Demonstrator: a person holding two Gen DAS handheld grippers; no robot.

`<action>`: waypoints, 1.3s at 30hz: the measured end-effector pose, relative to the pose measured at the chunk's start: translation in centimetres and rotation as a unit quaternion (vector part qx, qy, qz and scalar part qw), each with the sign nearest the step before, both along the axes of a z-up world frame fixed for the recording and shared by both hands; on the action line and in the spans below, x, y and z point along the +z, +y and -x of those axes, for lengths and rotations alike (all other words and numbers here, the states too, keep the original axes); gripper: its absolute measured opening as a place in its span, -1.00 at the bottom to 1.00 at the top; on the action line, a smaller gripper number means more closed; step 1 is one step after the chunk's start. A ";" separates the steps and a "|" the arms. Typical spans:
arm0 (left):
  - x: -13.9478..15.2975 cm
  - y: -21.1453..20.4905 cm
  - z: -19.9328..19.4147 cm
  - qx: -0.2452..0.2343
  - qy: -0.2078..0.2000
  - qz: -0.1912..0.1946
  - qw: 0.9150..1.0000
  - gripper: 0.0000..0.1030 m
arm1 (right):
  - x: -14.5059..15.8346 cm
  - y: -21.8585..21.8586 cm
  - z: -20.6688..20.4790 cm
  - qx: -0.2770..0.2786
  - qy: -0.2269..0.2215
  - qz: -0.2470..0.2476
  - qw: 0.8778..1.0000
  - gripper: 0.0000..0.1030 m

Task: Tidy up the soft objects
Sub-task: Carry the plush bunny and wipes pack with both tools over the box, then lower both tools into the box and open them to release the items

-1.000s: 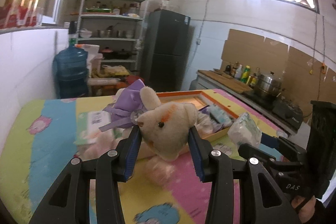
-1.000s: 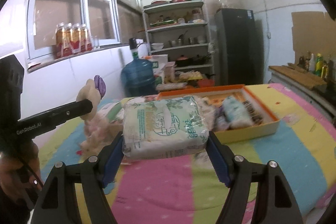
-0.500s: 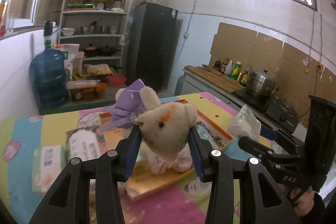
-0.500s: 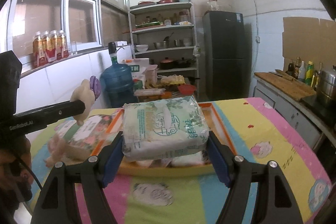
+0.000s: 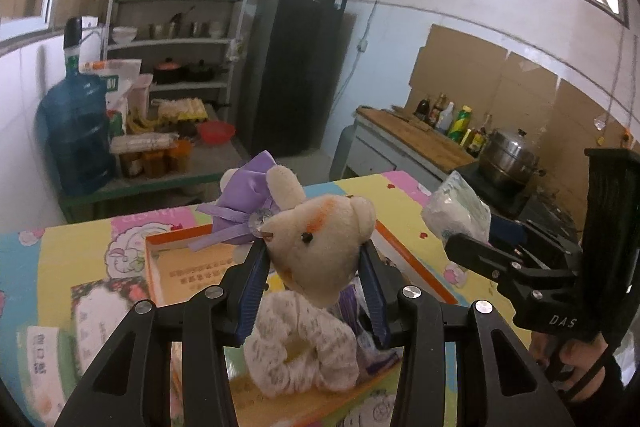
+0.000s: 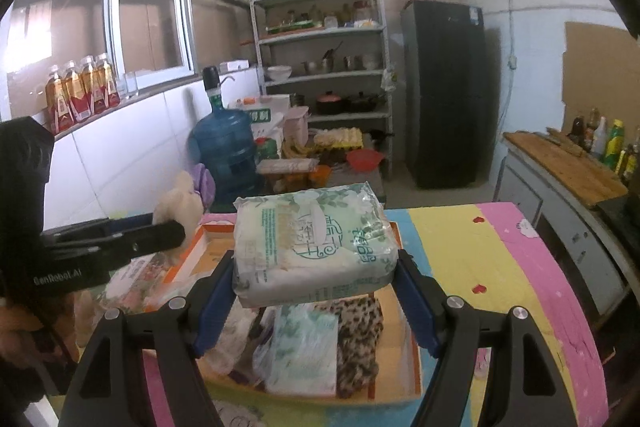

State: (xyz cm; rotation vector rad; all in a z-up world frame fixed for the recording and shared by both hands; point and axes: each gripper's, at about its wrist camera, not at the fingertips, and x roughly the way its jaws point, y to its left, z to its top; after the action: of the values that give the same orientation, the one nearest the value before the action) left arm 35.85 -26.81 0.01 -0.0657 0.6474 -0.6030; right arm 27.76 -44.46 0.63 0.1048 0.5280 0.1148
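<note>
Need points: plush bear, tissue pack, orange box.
plush bear [image 5: 320, 251], left wrist view, on its face.
tissue pack [image 6: 316, 247], right wrist view, on the printed front.
orange box [image 6: 406, 393], right wrist view, on its near rim.

The desk [image 6: 500, 267] is covered by a cartoon-printed cloth [image 5: 60, 259] in yellow, blue and pink bands. An orange-rimmed shallow box [image 6: 404, 383] lies on it, holding tissue packs, a leopard-print piece and other soft items. Beside the box, to its left, lie a floral tissue pack [image 5: 108, 311] and a second pack [image 5: 40, 351].
</note>
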 end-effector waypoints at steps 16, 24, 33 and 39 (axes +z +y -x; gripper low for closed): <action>-5.4 -2.9 -7.4 0.034 0.089 -0.048 0.994 -0.11 | -5.2 -2.1 -10.3 0.021 0.108 -0.029 0.994 0.46; -7.6 -3.3 -8.8 0.039 0.119 -0.059 0.990 -0.11 | -7.9 -2.1 -12.2 0.023 0.142 -0.035 0.989 0.46; -8.2 -3.7 -9.0 0.036 0.120 -0.066 0.990 -0.11 | -9.5 -1.9 -13.0 0.021 0.167 -0.033 0.985 0.46; -8.3 -3.8 -8.9 0.036 0.112 -0.069 0.991 -0.09 | -10.1 -1.7 -13.4 0.019 0.186 -0.024 0.982 0.47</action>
State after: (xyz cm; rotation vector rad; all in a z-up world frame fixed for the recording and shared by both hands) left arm 44.72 -30.63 -8.29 -0.0270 0.9003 -0.4828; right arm 41.21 -46.16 -9.48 0.1657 0.9021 0.1473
